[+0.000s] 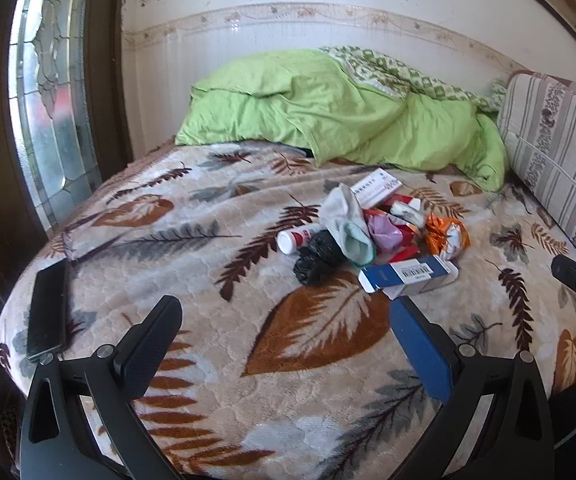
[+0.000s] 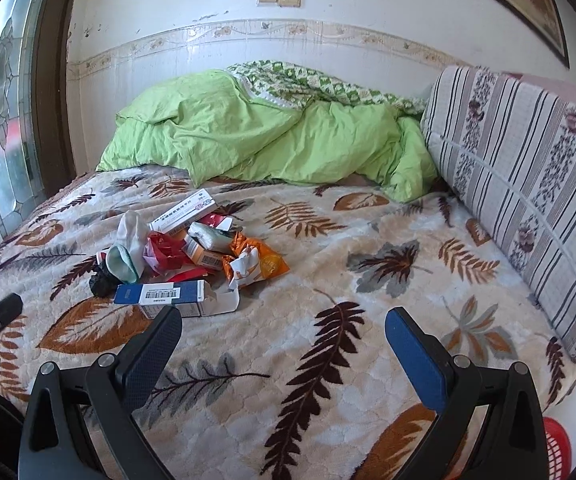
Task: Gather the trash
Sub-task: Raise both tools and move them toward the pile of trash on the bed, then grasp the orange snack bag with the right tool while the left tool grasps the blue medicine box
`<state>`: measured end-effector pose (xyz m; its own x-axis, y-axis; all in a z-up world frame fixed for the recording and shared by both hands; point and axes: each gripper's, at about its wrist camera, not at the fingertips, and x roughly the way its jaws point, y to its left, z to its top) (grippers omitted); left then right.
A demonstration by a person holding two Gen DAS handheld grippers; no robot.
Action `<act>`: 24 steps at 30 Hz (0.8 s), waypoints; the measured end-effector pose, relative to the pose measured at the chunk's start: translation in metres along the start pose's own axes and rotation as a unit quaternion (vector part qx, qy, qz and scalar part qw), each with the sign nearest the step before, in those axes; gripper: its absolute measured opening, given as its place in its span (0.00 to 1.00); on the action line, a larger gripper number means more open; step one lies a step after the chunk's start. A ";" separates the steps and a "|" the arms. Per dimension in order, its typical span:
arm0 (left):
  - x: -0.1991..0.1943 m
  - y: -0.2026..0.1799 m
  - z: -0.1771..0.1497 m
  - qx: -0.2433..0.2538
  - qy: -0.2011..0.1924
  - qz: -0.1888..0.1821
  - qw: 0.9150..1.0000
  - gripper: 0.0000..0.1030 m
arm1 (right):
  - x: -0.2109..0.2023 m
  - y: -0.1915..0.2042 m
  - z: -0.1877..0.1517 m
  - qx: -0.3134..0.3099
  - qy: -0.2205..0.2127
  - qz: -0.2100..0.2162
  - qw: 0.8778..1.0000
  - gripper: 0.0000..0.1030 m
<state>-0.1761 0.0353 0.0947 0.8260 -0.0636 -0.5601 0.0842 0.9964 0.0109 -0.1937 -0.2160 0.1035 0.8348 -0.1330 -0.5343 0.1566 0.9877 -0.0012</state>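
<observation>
A small heap of trash lies on the leaf-patterned blanket (image 1: 216, 360). Nearest me is a blue and white box (image 1: 408, 274) (image 2: 160, 294). Behind it sit an orange wrapper (image 1: 448, 236) (image 2: 256, 264), a black crumpled bag (image 1: 316, 258) (image 2: 102, 282), a white bottle with a red label (image 1: 294, 240), red wrappers (image 2: 164, 256), a white sock (image 1: 346, 224) (image 2: 130, 240) and a long white box (image 1: 376, 186) (image 2: 184, 214). My left gripper (image 1: 284, 316) hovers open just short of the heap. My right gripper (image 2: 284, 328) is open too, right of the blue box, over bare blanket.
A black phone (image 1: 48, 312) lies at the bed's left edge. A green duvet (image 2: 272, 136) is bunched at the far end, and a striped floral cushion (image 2: 528, 184) lines the right side. A red basket (image 2: 556, 448) shows at the lower right. A glass door (image 1: 48, 92) stands left.
</observation>
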 end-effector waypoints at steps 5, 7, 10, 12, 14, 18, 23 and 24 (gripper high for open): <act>0.026 -0.013 0.004 0.023 0.061 -0.058 0.996 0.76 | 0.017 -0.013 0.004 0.041 0.035 0.066 0.996 0.97; 0.040 -0.020 0.004 0.027 0.087 -0.084 0.992 0.65 | 0.028 -0.015 0.007 0.054 0.049 0.086 0.994 0.95; 0.057 -0.029 0.006 0.029 0.115 -0.121 0.986 0.43 | 0.049 -0.015 0.012 0.068 0.070 0.112 0.989 0.87; 0.066 -0.033 0.010 0.031 0.123 -0.143 0.982 0.40 | 0.074 -0.016 0.016 0.085 0.100 0.131 0.983 0.79; 0.070 -0.035 0.012 0.033 0.121 -0.155 0.980 0.35 | 0.099 -0.018 0.023 0.104 0.128 0.142 0.976 0.77; 0.080 -0.032 0.012 0.021 0.136 -0.167 0.976 0.25 | 0.147 -0.019 0.035 0.129 0.165 0.140 0.968 0.76; 0.087 -0.023 0.014 -0.002 0.151 -0.172 0.974 0.25 | 0.201 -0.018 0.040 0.181 0.200 0.126 0.955 0.72; 0.087 -0.022 0.014 -0.004 0.154 -0.173 0.973 0.25 | 0.209 -0.018 0.040 0.180 0.205 0.120 0.955 0.69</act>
<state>-0.0981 0.0074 0.0568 0.5437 -0.3763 -0.7502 0.3211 0.9191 -0.2283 -0.0014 -0.2647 0.0258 0.6040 0.2093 -0.7690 0.2207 0.8832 0.4138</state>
